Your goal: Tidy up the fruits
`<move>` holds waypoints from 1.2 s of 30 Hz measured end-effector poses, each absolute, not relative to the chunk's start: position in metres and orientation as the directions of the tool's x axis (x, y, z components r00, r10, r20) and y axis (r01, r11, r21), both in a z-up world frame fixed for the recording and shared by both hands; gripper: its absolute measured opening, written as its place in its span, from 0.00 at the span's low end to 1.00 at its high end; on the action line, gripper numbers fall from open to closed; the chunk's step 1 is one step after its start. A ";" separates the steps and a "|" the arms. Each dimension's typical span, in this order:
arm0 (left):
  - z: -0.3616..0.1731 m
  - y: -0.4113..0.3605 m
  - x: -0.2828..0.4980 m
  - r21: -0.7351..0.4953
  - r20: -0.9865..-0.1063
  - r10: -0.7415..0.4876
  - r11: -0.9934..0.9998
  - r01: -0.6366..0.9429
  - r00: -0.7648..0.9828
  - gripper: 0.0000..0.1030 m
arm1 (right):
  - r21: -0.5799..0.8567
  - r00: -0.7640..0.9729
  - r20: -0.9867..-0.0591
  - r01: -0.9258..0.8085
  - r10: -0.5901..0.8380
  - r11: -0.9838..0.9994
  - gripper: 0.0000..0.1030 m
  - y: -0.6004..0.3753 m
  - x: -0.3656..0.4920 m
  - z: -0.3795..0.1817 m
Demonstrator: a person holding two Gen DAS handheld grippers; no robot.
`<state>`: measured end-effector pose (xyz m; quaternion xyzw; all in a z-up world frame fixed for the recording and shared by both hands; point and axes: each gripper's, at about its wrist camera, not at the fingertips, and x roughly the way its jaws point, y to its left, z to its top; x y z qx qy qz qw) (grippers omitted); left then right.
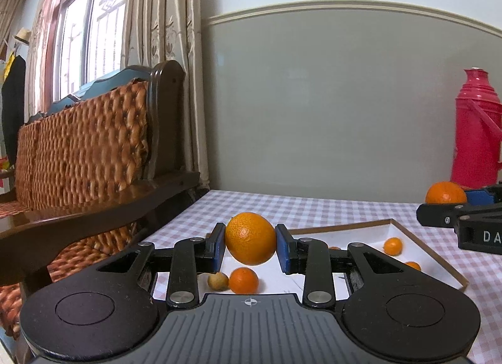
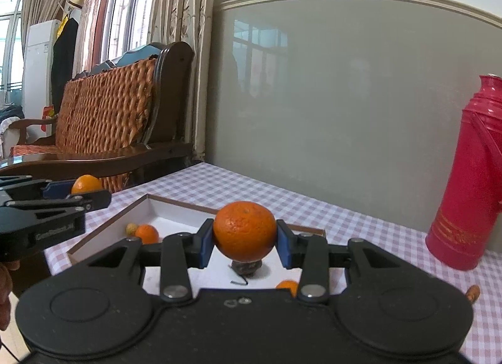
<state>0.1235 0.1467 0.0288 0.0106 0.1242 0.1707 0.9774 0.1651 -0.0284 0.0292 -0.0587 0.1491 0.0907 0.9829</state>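
My left gripper (image 1: 250,246) is shut on a large orange (image 1: 250,237) and holds it above the near left part of a shallow white tray (image 1: 436,259) with a brown rim. Under it lie a small orange (image 1: 243,280) and a tan longan (image 1: 218,281). My right gripper (image 2: 245,245) is shut on another large orange (image 2: 244,231) above the same tray (image 2: 109,226), over a dark wrinkled fruit (image 2: 246,267). Small oranges (image 1: 392,245) lie in the tray. Each gripper shows in the other's view, the right one (image 1: 464,216) and the left one (image 2: 62,204).
The table has a pink checked cloth (image 1: 313,207). A red thermos (image 2: 470,182) stands at the right by the grey wall. A wooden sofa with woven cushions (image 1: 94,150) stands close to the table's left edge. A small brown thing (image 2: 472,293) lies on the cloth at the right.
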 end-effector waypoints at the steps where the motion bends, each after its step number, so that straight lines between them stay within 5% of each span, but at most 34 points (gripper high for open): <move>1: 0.029 0.149 0.127 0.063 -0.240 0.341 0.940 -0.336 0.909 0.33 | -0.086 0.939 -0.305 -0.191 0.157 0.978 0.31 -0.030 0.169 0.029; 34: 0.008 0.207 0.225 0.053 -0.367 0.367 0.926 -0.375 0.855 0.33 | 0.008 0.898 -0.419 -0.149 0.138 0.989 0.31 -0.056 0.277 0.007; 35: 0.006 0.206 0.226 0.067 -0.360 0.380 0.921 -0.383 0.852 0.46 | 0.001 0.896 -0.423 -0.150 0.136 0.989 0.32 -0.056 0.279 0.006; 36: 0.005 0.205 0.225 0.078 -0.353 0.408 0.910 -0.408 0.842 0.67 | -0.017 0.894 -0.434 -0.135 0.114 0.991 0.43 -0.056 0.282 0.004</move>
